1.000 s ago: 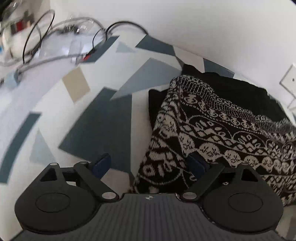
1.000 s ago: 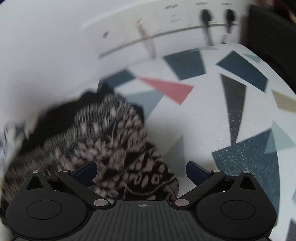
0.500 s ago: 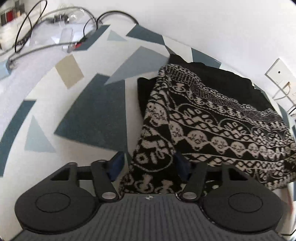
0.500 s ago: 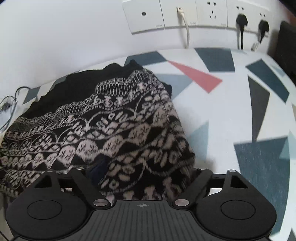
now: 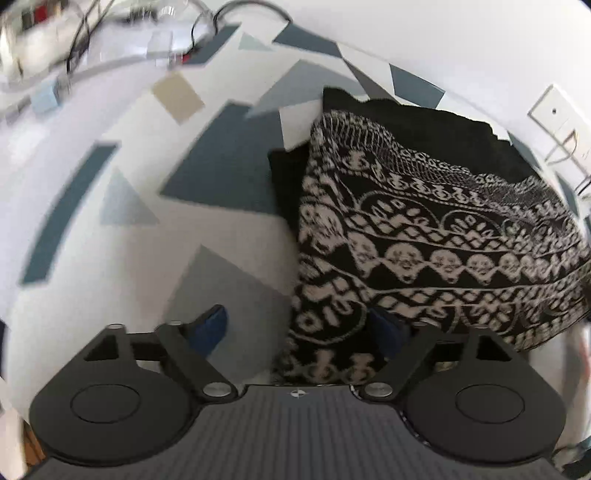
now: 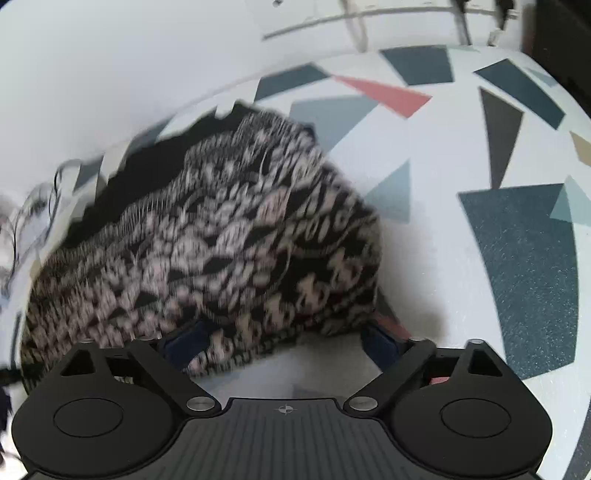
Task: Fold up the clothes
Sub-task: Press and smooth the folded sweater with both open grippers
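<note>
Folded black-and-white patterned garment (image 5: 424,236) on patterned tabletop (image 5: 221,173), just ahead of both claws. Left claw (image 5: 295,325) wide, jaws just reopened, garment's near corner between fingers, unpinched. Right claw (image 6: 284,339) wide too, just reopened, garment's edge (image 6: 229,240) between jaws, loose. Cables (image 5: 81,33) far ahead-left of left claw.

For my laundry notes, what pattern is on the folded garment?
Black with white skull-and-scallop bands on the folded garment, sharpest in left wrist view.
</note>
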The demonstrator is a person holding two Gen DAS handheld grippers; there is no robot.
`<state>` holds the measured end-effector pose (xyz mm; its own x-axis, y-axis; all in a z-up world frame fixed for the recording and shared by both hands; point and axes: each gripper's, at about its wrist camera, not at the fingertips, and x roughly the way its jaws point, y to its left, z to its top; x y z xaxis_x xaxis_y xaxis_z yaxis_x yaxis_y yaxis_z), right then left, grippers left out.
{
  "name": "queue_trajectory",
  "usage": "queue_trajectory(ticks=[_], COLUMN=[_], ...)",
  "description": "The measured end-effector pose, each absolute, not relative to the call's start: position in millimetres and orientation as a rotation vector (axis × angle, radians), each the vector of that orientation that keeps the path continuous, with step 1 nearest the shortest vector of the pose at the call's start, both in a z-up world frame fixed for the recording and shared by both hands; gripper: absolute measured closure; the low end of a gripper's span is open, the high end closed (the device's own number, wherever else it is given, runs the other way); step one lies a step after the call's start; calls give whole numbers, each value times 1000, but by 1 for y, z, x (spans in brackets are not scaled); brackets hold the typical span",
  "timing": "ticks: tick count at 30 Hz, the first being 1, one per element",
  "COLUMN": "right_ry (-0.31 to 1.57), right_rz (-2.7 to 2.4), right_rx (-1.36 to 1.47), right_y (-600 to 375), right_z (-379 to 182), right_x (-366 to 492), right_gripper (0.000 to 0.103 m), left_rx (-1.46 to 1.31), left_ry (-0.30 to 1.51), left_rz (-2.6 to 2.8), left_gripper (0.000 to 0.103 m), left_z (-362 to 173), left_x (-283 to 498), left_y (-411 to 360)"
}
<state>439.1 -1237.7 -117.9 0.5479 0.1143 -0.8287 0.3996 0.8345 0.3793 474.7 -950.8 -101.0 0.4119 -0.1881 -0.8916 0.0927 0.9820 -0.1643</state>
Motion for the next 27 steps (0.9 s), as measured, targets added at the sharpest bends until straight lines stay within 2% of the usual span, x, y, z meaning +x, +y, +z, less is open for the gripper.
queue_trajectory(ticks=[4,9,15,20,27], right_ry=[894,894,931,926,895], right_rz=[-222,-214,-147,-117,-151], right_rx=[584,557,393,297,324], right_y=[-1254,-1265,-1251,-1237,-1238], right_z=[-107,-118,-135,-145,-146], right_x=[454,500,548,555,555], right_gripper=[1,1,1,1,1], left_rx=[-70,-90,-93,-157,-151], left_ry=[1125,1111,1118,1107,1100], left_rz=[-177,-162,-164,-193,-171], left_gripper=[10,10,0,0,0], left_z=[-103,-109,-118,-125,-125], left_x=[494,527,550,555,555], left_y=[-954,-966,-976,-966,-969])
